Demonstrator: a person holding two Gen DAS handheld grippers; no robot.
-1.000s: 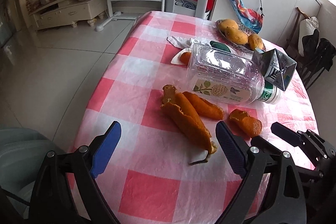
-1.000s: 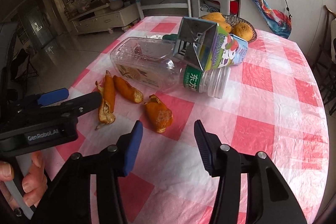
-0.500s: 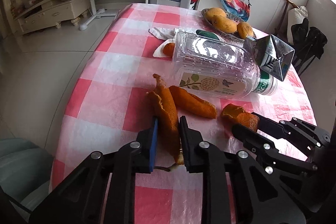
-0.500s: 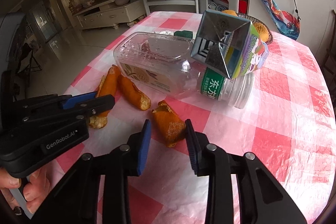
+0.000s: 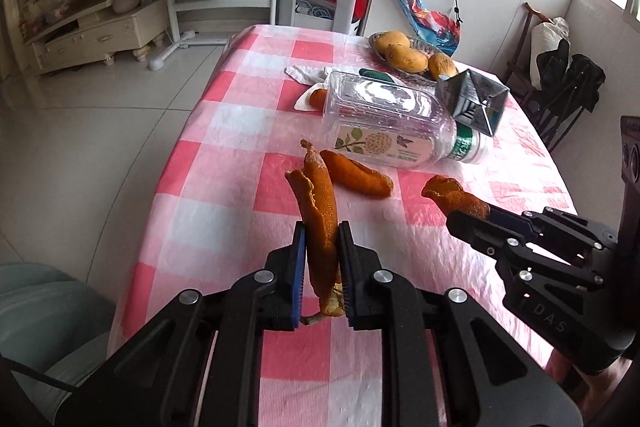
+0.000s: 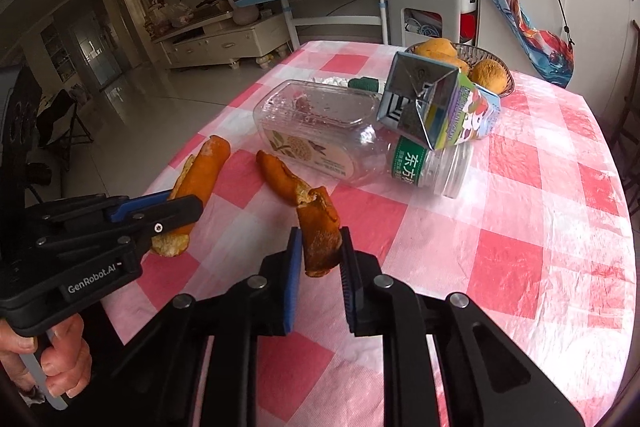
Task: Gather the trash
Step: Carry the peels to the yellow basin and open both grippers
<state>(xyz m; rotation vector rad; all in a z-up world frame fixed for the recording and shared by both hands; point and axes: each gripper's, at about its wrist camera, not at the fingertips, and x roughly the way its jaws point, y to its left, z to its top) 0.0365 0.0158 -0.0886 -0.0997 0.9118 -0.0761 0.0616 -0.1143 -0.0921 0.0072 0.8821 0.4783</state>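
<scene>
- The left gripper (image 5: pixel 322 259) clamped a long orange peel (image 5: pixel 320 211), raised off the checked tablecloth (image 5: pixel 224 227).
- The right gripper (image 6: pixel 318 259) pinched a shorter peel piece (image 6: pixel 318 231).
- A third peel (image 5: pixel 356 177) lay beside the plastic bottle (image 5: pixel 384 123).

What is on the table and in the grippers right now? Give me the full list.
Long peel: 1, orange, clamped in the left gripper.
Short peel: 1, orange-brown, clamped in the right gripper.
Loose peel: 1, orange, lying on the table beside the bottle.
Plastic bottle: 1, clear with green neck label, lying on its side mid-table.
Drink carton: 1, silver inside, colourful print, open end toward the cameras, resting over the bottle's neck.
Fruit bowl: 1, dark, far end, holding yellow-orange fruit.
Tissue: white, crumpled, behind the bottle.
Tablecloth: 1, pink and white check.
Left gripper: black, blue pads, shut.
Right gripper: black, blue pads, shut.
Hand: 1, on the left gripper's handle.
</scene>
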